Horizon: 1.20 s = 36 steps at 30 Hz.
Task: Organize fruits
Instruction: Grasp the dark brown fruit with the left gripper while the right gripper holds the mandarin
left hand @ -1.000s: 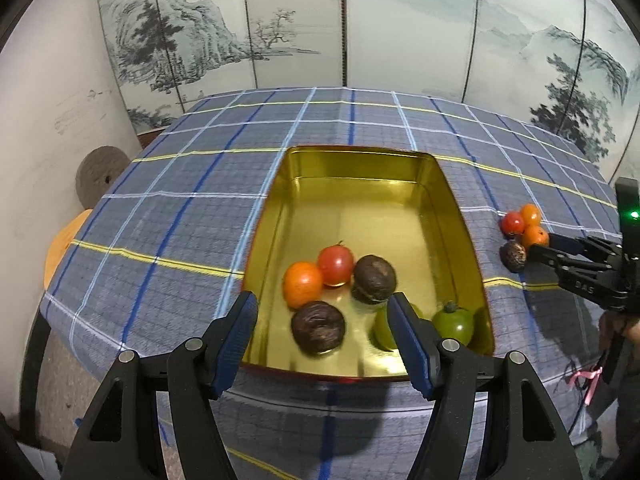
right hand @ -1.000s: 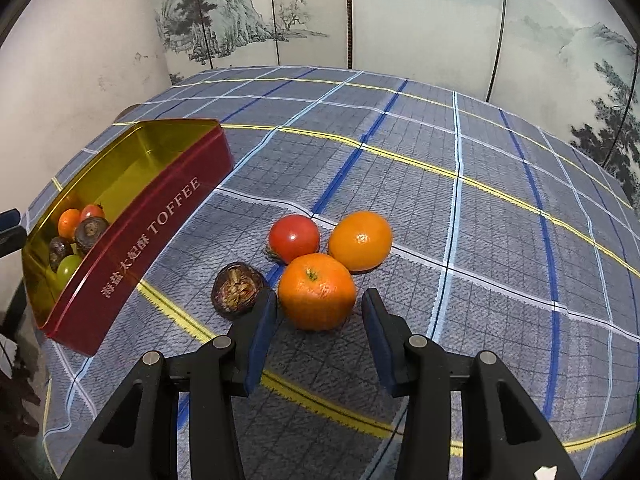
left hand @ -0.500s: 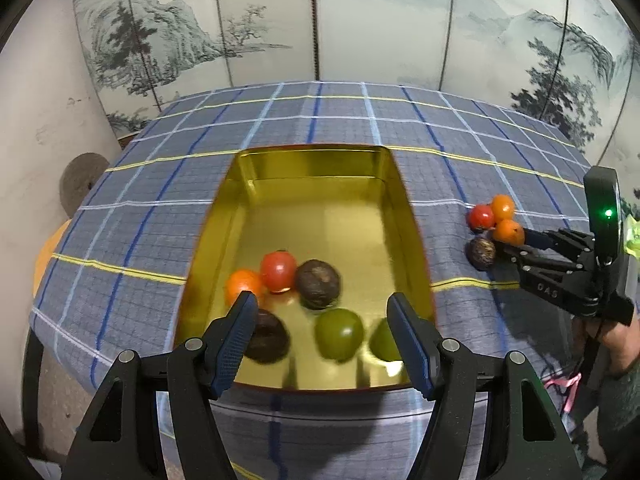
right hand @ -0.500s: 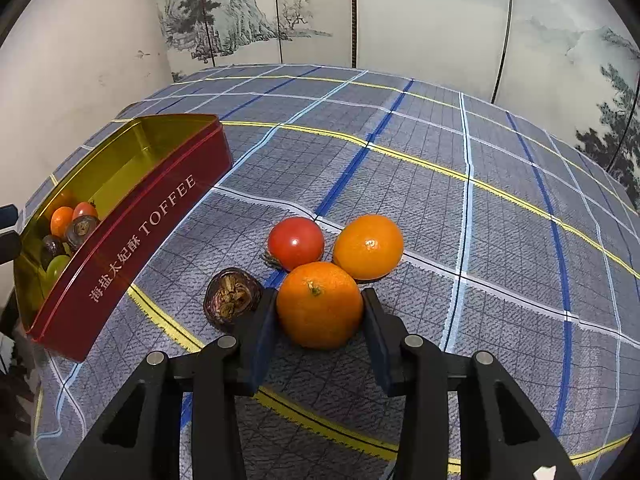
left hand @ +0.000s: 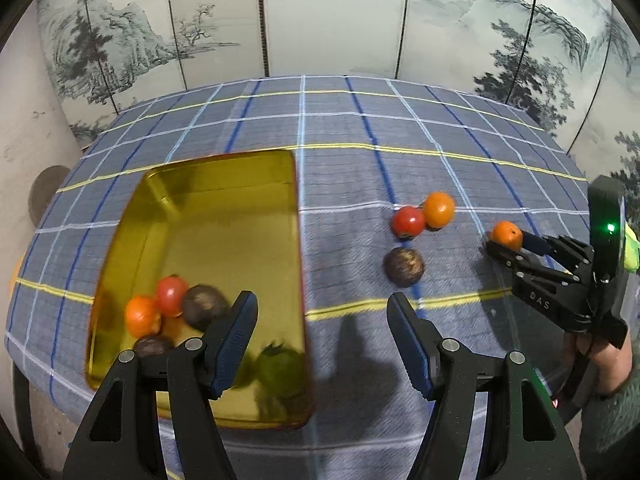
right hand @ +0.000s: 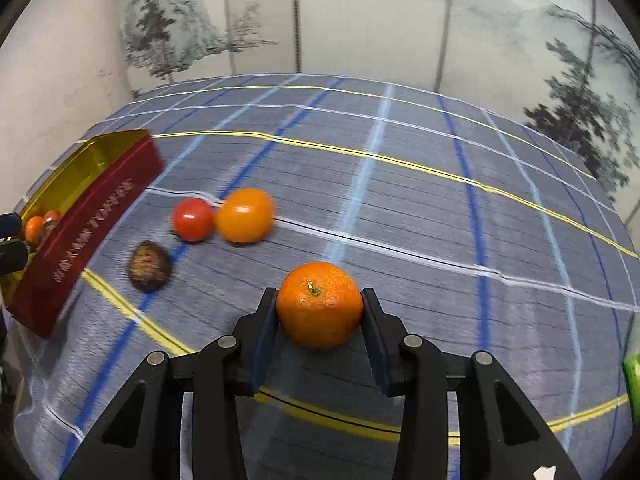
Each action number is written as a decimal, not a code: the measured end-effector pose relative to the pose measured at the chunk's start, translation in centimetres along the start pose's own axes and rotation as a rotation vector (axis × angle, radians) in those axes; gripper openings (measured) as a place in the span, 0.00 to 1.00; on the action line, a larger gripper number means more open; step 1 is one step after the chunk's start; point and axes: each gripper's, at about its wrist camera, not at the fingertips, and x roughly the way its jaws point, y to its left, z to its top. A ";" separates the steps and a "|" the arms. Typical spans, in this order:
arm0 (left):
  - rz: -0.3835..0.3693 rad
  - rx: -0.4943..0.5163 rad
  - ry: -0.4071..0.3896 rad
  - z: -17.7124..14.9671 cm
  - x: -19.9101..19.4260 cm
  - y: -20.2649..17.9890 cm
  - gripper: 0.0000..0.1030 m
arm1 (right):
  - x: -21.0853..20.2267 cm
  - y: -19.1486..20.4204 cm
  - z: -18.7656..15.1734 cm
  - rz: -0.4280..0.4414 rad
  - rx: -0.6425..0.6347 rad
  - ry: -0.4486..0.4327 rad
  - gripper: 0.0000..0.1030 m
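My right gripper (right hand: pixel 319 307) is shut on an orange tangerine (right hand: pixel 319 304) and holds it above the checked cloth; it also shows in the left wrist view (left hand: pixel 507 235). A second tangerine (right hand: pixel 244 215), a red tomato (right hand: pixel 193 219) and a dark brown fruit (right hand: pixel 149 266) lie on the cloth to its left. The gold toffee tin (left hand: pixel 208 208) with red sides (right hand: pixel 88 236) holds several fruits: a tangerine (left hand: pixel 142 316), a tomato (left hand: pixel 171 295), brown fruits (left hand: pixel 204 306) and green ones (left hand: pixel 280 368). My left gripper (left hand: pixel 322 340) is open and empty over the tin's right edge.
The round table has a blue checked cloth (left hand: pixel 360 128). A painted folding screen (left hand: pixel 320 16) stands behind it. A white wall (right hand: pixel 52 60) is at the left. The person's hand (left hand: pixel 608 360) holds the right gripper at the table's right edge.
My right gripper closed on the front tangerine and lifted it back to the right, away from the other three fruits. My left gripper swung right, from over the tin toward the loose fruits.
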 end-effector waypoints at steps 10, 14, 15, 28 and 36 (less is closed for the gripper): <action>-0.021 0.039 0.022 1.7 2.2 -3.6 0.66 | -0.9 -5.3 -1.2 -0.103 0.055 0.006 0.37; -0.027 0.018 0.058 2.0 3.5 -4.1 0.66 | -1.2 -6.7 -1.7 -0.106 0.077 0.013 0.37; -0.029 0.015 0.065 2.0 3.8 -4.2 0.66 | -1.3 -6.9 -1.8 -0.104 0.084 0.016 0.37; -0.029 -0.009 0.137 2.3 7.3 -5.9 0.55 | -1.7 -7.3 -3.0 -0.073 0.114 -0.006 0.37; -0.027 -0.017 0.164 2.1 9.1 -6.2 0.44 | -1.6 -7.2 -3.1 -0.074 0.112 -0.005 0.38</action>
